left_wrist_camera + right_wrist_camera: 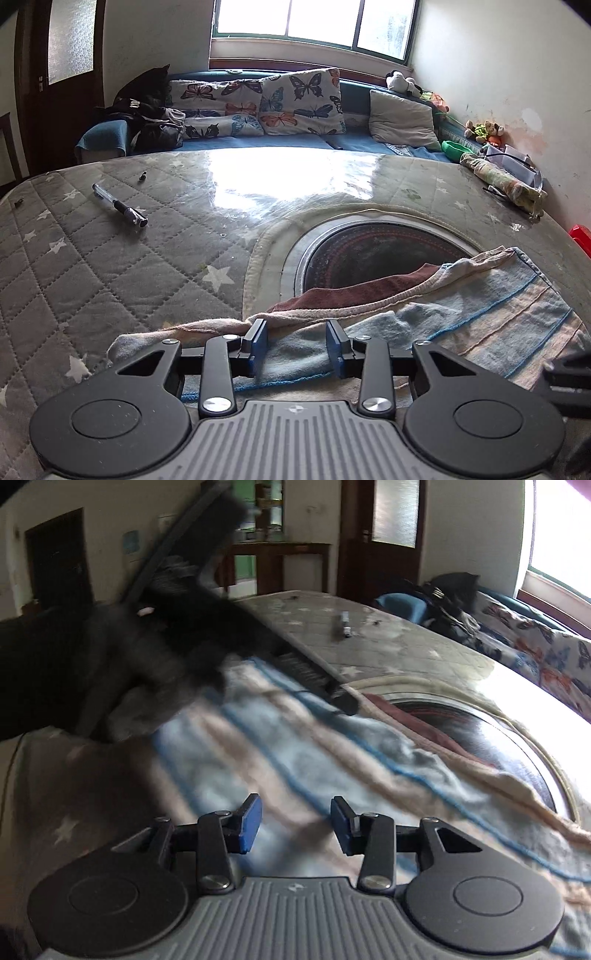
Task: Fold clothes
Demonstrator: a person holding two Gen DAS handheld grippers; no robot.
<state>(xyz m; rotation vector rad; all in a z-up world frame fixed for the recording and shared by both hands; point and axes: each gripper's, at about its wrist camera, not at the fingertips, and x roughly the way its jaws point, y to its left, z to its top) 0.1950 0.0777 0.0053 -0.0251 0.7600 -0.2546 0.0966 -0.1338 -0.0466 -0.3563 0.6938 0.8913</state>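
Observation:
A light blue and beige striped cloth (pixel 480 314) lies rumpled on the quilted table cover, with a dark red piece (pixel 354 291) showing under its far edge. My left gripper (pixel 297 347) is open, low over the cloth's near edge, with cloth between its blue pads (pixel 258 341). In the right wrist view the same cloth (pixel 295 760) spreads ahead. My right gripper (pixel 295 823) is open just above it, holding nothing. The left gripper (pixel 332 694) shows there, blurred, at the cloth's far side.
A grey star-patterned quilted cover (pixel 110 266) under clear plastic tops the table, with a round dark glass cutout (pixel 376 251). A pen (pixel 120 205) lies at the left. A rolled cloth (pixel 506 181) and clutter sit at the far right. A sofa with butterfly cushions (pixel 266 103) stands behind.

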